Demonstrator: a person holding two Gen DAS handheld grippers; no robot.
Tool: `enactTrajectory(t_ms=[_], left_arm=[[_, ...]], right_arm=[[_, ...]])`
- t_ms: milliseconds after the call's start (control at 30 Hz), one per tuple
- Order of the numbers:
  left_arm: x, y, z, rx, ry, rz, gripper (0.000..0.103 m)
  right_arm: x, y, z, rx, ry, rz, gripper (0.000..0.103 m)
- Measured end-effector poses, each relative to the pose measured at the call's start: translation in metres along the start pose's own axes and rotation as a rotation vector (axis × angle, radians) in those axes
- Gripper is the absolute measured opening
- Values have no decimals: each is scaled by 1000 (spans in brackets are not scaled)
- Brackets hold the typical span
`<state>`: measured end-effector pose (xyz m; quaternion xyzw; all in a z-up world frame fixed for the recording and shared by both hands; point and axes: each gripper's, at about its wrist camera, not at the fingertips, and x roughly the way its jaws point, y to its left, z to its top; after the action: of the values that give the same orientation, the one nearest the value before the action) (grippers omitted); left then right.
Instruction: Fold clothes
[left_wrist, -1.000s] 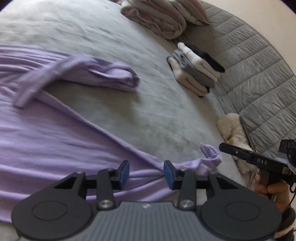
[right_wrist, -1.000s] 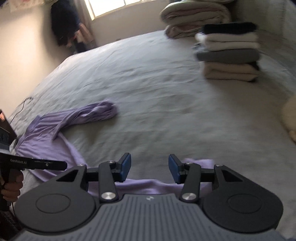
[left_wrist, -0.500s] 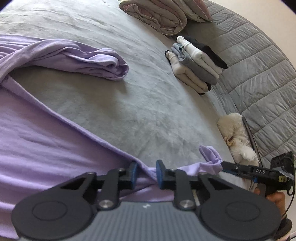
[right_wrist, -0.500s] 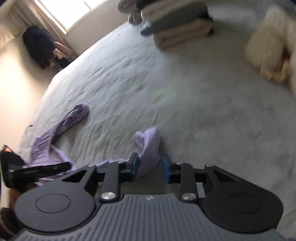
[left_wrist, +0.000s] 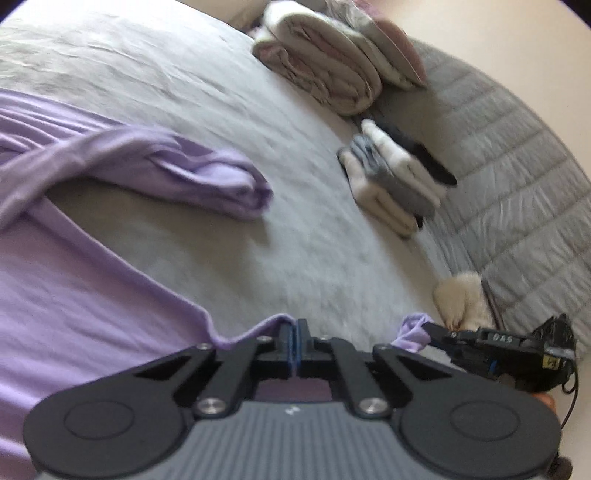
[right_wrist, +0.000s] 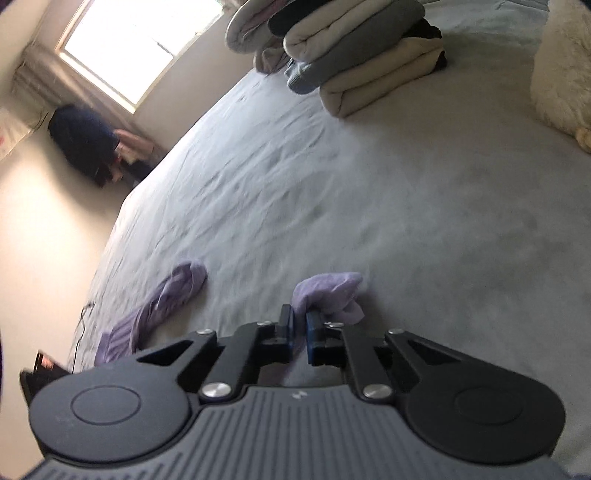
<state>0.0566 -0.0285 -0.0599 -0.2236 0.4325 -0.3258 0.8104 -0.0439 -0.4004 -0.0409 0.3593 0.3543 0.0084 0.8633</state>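
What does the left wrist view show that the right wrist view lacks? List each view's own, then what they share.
Left wrist only: the quilted headboard, the shirt's wide body, and the left claw shut on its hem.

Right wrist only: the window, a dark heap in the corner, and the right claw closing on a shirt corner.

Both: the lilac shirt, its sleeve, the folded stack, the bed.

Each gripper has a ribbed grey housing along the bottom of the frame, flanked by two round black discs with a raised ring. From these, black linkage arms with silver screws run to black fingers faced with blue pads, on the left gripper (left_wrist: 296, 341) and the right gripper (right_wrist: 300, 326) alike. At lower right of the left view, the other tool shows white "DAS" lettering, a yellow sticker and a thin black cable.
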Motion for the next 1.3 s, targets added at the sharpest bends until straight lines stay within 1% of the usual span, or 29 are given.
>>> enactTrajectory(t_ms=[100, 200, 233, 300, 333, 433, 500, 533, 567, 600, 633, 700, 800, 833, 867, 900, 967, 1067, 1100, 1133, 1167, 1233, 1300], left_arm=[[0, 6, 4, -25, -34, 34, 1], [-1, 9, 6, -34, -63, 62, 1], [-1, 9, 6, -36, -66, 67, 1], [0, 10, 7, -42, -69, 76, 1], [1, 10, 7, -41, -63, 80, 2], [0, 6, 7, -20, -54, 83, 4], [-2, 2, 5, 4, -52, 70, 11], [-4, -1, 4, 17, -52, 63, 14], [-5, -4, 2, 34, -50, 56, 20], [-5, -7, 1, 57, -44, 44, 23], [-5, -11, -1, 81, -38, 30, 24], [-3, -20, -6, 143, -10, -12, 32], [6, -34, -17, 244, 45, -56, 36], [8, -38, -21, 278, 57, -57, 36], [10, -42, -25, 310, 66, -55, 36], [13, -46, -30, 343, 76, -52, 36], [16, -53, -37, 417, 76, -25, 36], [20, -64, -48, 543, 65, 47, 33], [21, -67, -52, 589, 60, 82, 21], [22, -70, -56, 632, 56, 111, 14], [23, -71, -58, 661, 53, 130, 4], [20, -73, -60, 692, 42, 130, 3], [11, -79, -60, 708, 36, 89, 2]], right_arm=[[16, 7, 4, 0, -26, -40, 10], [24, 10, 9, 19, -71, -40, 10], [26, 10, 11, 28, -90, -36, 10], [27, 10, 14, 44, -126, -30, 15], [27, 10, 15, 45, -139, -35, 16], [25, 8, 19, 39, -139, -82, 17], [24, 8, 19, 26, -130, -126, 22], [24, 8, 18, 16, -121, -147, 26], [23, 8, 17, 0, -112, -170, 35], [23, 9, 15, -22, -107, -186, 37], [23, 10, 13, -45, -103, -200, 37], [24, 12, 9, -90, -102, -216, 37], [34, 16, 8, -154, -117, -225, 37], [36, 17, 8, -175, -117, -229, 34], [38, 18, 7, -196, -118, -240, 13], [39, 19, 7, -216, -119, -261, 2], [35, 17, 6, -222, -136, -278, 2], [16, 16, 9, -234, -183, -288, 2], [9, 17, 10, -245, -201, -295, 2], [3, 17, 11, -255, -213, -300, 2], [-4, 18, 11, -263, -224, -304, 2], [-14, 17, 11, -278, -237, -322, 1], [-23, 15, 10, -300, -245, -346, 1]])
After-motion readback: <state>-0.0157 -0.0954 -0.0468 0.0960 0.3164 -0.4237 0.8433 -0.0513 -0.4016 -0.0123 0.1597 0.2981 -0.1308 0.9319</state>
